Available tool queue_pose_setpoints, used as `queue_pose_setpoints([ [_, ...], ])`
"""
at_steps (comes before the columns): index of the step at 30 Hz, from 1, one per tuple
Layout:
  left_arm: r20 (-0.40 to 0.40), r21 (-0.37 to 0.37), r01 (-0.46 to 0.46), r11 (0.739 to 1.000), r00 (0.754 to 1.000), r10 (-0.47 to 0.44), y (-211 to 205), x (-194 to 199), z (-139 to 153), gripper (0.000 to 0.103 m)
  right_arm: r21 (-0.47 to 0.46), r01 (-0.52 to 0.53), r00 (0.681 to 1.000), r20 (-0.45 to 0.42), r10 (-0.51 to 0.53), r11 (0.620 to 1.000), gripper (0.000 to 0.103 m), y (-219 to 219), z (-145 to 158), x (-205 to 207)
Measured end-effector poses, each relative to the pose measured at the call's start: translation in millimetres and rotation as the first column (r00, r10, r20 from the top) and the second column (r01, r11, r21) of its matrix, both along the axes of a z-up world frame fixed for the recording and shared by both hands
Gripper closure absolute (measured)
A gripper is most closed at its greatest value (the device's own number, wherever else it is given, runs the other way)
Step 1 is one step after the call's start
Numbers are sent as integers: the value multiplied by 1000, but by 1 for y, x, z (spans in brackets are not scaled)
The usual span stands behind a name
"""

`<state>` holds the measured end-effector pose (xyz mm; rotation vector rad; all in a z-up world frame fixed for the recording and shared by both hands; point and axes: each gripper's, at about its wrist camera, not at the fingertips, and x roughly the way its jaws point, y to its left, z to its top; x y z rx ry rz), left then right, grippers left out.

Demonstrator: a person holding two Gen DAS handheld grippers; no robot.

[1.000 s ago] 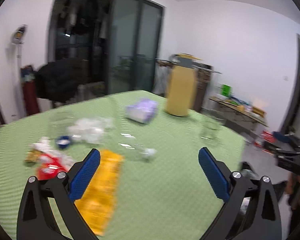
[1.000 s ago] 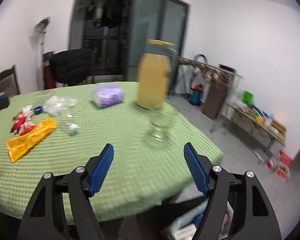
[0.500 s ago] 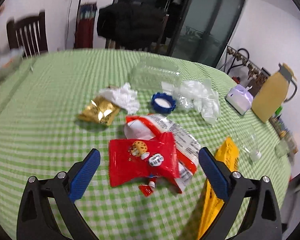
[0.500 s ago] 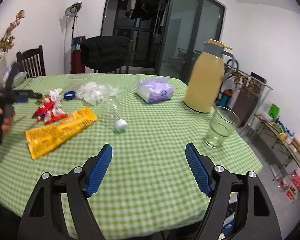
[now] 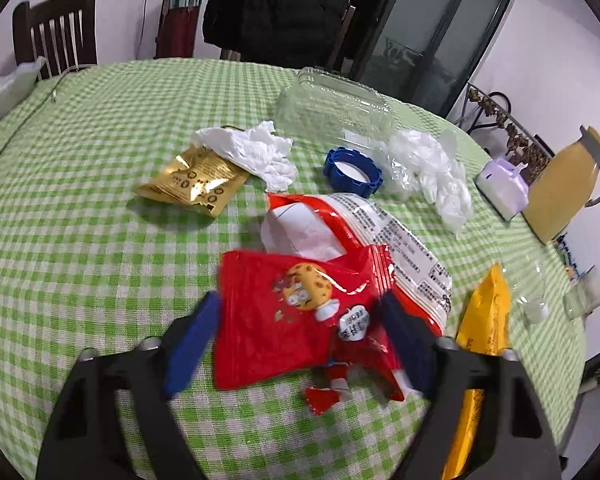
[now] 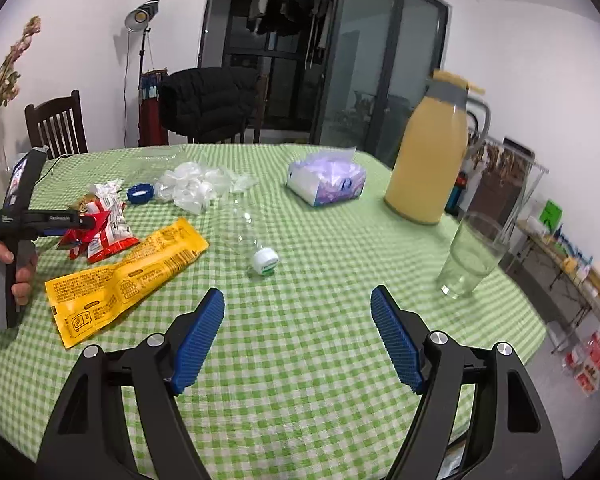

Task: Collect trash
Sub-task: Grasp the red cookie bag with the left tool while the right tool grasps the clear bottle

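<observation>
Trash lies on a green checked tablecloth (image 5: 80, 240). My left gripper (image 5: 300, 320) is open, its blue fingers on either side of a red cookie wrapper (image 5: 284, 320). Behind it lie a red-and-white wrapper (image 5: 380, 232), a gold packet (image 5: 192, 180), crumpled white tissue (image 5: 256, 148), a blue cap (image 5: 354, 170), crumpled clear plastic (image 5: 424, 164) and a clear plastic box (image 5: 332, 104). A yellow wrapper (image 5: 484, 320) lies to the right. My right gripper (image 6: 298, 320) is open and empty above the cloth, short of a clear bottle with a white cap (image 6: 260, 248). The yellow wrapper (image 6: 128, 272) lies to its left.
A yellow jug (image 6: 432, 160), a drinking glass (image 6: 468, 256) and a purple tissue pack (image 6: 326, 178) stand on the right of the table. Chairs (image 6: 56, 124) stand behind it, one draped with a black coat (image 6: 208, 100). The table edge drops off at the right.
My left gripper has swung from the table's right side to the trash pile and dropped close over the red wrapper. My right gripper has moved in over the table, closer to the clear bottle.
</observation>
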<state>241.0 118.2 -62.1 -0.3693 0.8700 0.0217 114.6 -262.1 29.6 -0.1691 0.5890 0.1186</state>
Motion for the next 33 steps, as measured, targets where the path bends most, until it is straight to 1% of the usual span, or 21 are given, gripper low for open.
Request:
queue_pose_setpoints([
  [1, 1, -2, -5, 1000, 1000, 5, 1, -1, 0, 45, 10, 3, 1000, -16, -3, 1000, 30, -1, -4, 3],
  [2, -2, -2, -6, 1000, 1000, 6, 2, -3, 0, 49, 12, 9, 1000, -28, -9, 1000, 30, -2, -7, 5],
  [6, -10, -65, -20, 998, 1000, 19, 10, -7, 3, 57, 17, 31, 999, -43, -30, 999, 30, -2, -15, 12],
  [8, 12, -80, -16, 997, 1000, 17, 12, -10, 9, 58, 35, 33, 998, -53, -31, 999, 30, -2, -17, 15],
  [11, 75, -96, -22, 995, 997, 29, 16, -17, 22, 58, 39, 21, 998, -63, -19, 999, 30, -1, -19, 21],
  [13, 120, -113, -43, 993, 991, 57, 20, -23, 29, 58, 45, 12, 997, -71, -9, 999, 30, 1, -21, 30],
  [16, 175, -124, -62, 990, 981, 84, 23, -30, 37, 58, 46, 29, 995, -99, -24, 999, 30, 2, -32, 51],
  [18, 203, -129, -64, 990, 975, 90, 23, -34, 42, 58, 65, 37, 991, -127, -29, 997, 30, 2, -41, 67],
  [23, 248, -159, -62, 985, 964, 101, 24, -37, 47, 58, 75, 40, 986, -167, -27, 996, 30, 14, -55, 105],
  [27, 272, -169, -63, 984, 956, 108, 25, -39, 51, 59, 62, 1, 985, -173, 10, 998, 31, 32, -63, 131],
  [28, 269, -167, -66, 984, 957, 110, 25, -39, 51, 59, 47, -11, 984, -176, 19, 999, 33, 36, -66, 137],
  [30, 266, -171, -72, 983, 957, 116, 26, -40, 52, 58, 10, -34, 977, -210, 35, 999, 47, 44, -75, 148],
  [31, 264, -172, -73, 982, 957, 117, 26, -40, 52, 59, 4, -49, 972, -230, 49, 999, 50, 47, -79, 154],
  [33, 263, -169, -73, 983, 958, 116, 26, -39, 52, 59, 1, -64, 965, -256, 63, 998, 63, 50, -85, 160],
])
